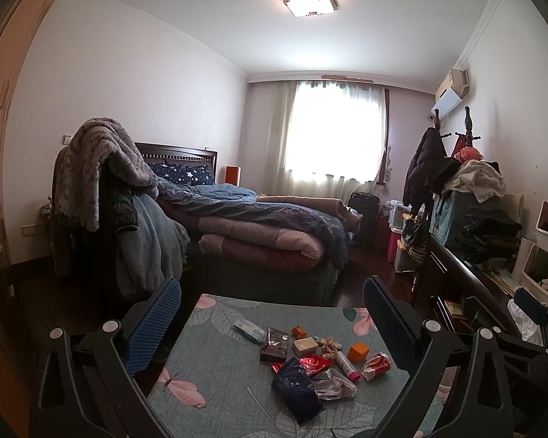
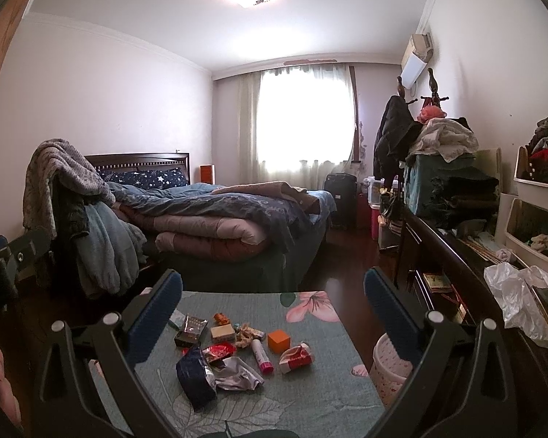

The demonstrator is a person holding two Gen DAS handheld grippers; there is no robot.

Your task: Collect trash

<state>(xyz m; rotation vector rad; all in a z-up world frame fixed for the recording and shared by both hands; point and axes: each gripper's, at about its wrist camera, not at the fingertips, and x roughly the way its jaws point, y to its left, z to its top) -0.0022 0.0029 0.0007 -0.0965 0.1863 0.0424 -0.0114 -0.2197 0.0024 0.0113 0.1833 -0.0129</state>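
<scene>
A bedroom seen from two handheld grippers, both held above a low table point(image 1: 215, 376) covered in a grey-green cloth printed with leaves and pink flowers. The left gripper point(image 1: 272, 319) has its two blue-padded fingers spread wide apart, gripping nothing. The right gripper point(image 2: 273, 304) is likewise spread wide and empty.

The trash sits in a loose cluster near the middle of the table, between each gripper's fingers in its own view. Nearest lies a crumpled dark blue bag point(image 1: 297, 390), touching a silvery crumpled wrapper point(image 1: 334, 385) on its right. Beyond them are a red foil wrapper point(image 1: 315, 363), a pink-capped white tube point(image 1: 347, 363), a crushed red-and-white paper cup point(image 1: 376, 365), an orange cube point(image 1: 360, 352), a beige block point(image 1: 305, 345) and a tissue packet point(image 1: 250, 329).

Just off the table's right edge stands a pale patterned waste bin point(image 2: 389, 368). An unmade bed point(image 2: 219, 215) lies beyond the table, by a bright curtained window point(image 2: 303, 127).
</scene>
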